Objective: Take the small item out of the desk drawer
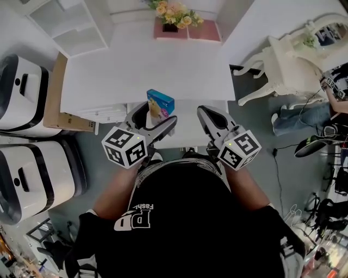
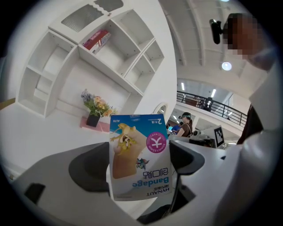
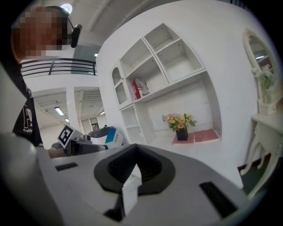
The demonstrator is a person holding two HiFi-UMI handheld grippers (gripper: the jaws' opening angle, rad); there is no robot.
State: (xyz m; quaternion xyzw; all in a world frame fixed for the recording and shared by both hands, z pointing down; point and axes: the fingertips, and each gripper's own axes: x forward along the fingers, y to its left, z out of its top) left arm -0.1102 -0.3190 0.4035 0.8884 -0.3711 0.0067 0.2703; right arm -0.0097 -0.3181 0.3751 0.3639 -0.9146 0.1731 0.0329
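Note:
My left gripper (image 1: 154, 118) is shut on a small blue and white bandage box (image 1: 160, 102), held up over the front edge of the white desk (image 1: 141, 70). In the left gripper view the box (image 2: 139, 154) stands upside down between the two dark pads, with my left gripper (image 2: 138, 165) clamped on its sides. My right gripper (image 1: 209, 117) hangs beside it, shut. In the right gripper view its pads (image 3: 132, 165) meet, and a small white piece sticks up at the seam. A white drawer (image 1: 190, 130) juts out under the desk edge, its inside hidden.
A flower pot (image 1: 173, 16) on a pink mat stands at the desk's back. White shelves (image 1: 70, 27) are at back left, a cardboard box (image 1: 60, 103) and white machines (image 1: 27, 92) at left. A white chair (image 1: 288, 59) and cables lie to the right.

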